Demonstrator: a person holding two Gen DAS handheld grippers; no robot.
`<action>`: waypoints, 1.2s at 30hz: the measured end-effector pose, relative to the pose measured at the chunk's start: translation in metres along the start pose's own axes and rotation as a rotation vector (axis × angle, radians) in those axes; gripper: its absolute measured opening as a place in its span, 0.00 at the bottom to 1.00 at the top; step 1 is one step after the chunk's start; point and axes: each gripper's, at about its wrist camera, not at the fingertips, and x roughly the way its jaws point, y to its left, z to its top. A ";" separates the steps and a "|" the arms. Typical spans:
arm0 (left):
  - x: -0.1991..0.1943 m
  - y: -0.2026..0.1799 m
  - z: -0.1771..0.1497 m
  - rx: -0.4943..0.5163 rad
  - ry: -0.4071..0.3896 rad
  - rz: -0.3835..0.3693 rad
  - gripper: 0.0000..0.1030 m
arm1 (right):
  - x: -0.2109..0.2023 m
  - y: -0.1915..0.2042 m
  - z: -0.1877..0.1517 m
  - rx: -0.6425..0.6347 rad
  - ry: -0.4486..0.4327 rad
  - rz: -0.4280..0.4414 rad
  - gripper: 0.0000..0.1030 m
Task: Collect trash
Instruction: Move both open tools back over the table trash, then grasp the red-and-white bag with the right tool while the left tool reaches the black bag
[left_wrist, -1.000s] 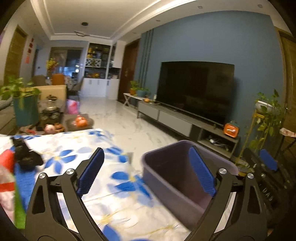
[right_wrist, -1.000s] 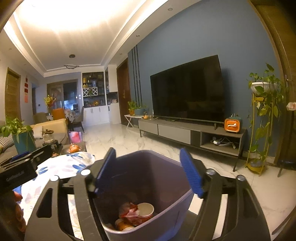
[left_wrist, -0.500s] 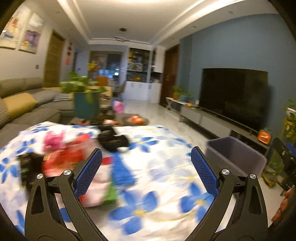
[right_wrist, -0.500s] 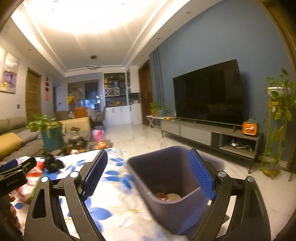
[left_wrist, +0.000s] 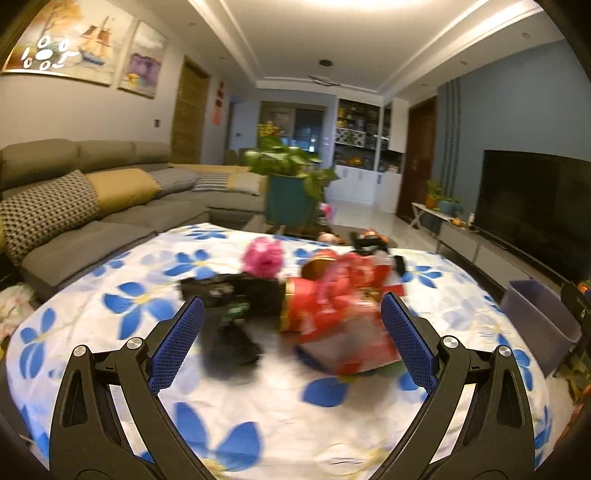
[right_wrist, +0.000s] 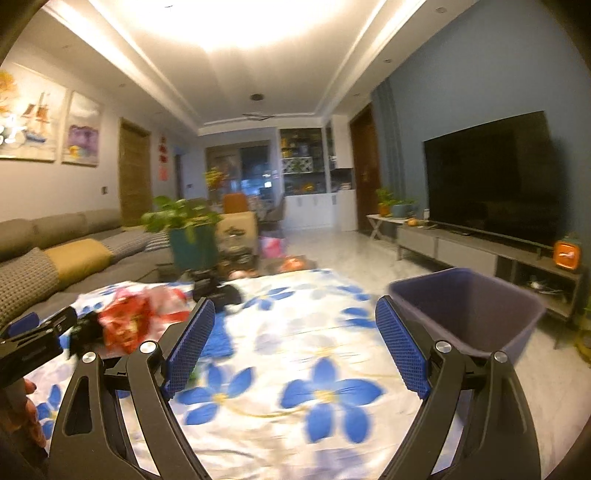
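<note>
The left claw (left_wrist: 291, 339) is standing wide apart with nothing between its blue pads, pointing at a heap of trash on the table (left_wrist: 258, 417), which is wearing a white cloth with blue flowers. The right claw (right_wrist: 295, 347) is likewise spread and empty, its jaws having just been opening.

Plenty is waiting: a red crinkled wrapper (left_wrist: 332, 295), a pink crumpled piece (left_wrist: 263, 255) just behind it, and dark packets (left_wrist: 229, 291) beside it on the left. All are lying near the middle of the table. The purple bin (right_wrist: 469, 306) is standing on the floor off the table's right edge; its contents are not showing here. Judging by the heap, the collecting is looking far from finished.

Motion blur is smearing the wrappers, so no print on them is readable.
</note>
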 end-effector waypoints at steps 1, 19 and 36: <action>-0.001 0.006 0.000 -0.007 0.000 0.016 0.92 | 0.003 0.008 -0.002 -0.003 0.011 0.021 0.83; 0.003 0.068 0.000 -0.060 -0.009 0.121 0.92 | 0.057 0.117 -0.027 -0.151 0.121 0.258 0.74; 0.044 0.070 -0.012 -0.057 0.098 0.053 0.87 | 0.070 0.135 -0.033 -0.206 0.171 0.298 0.08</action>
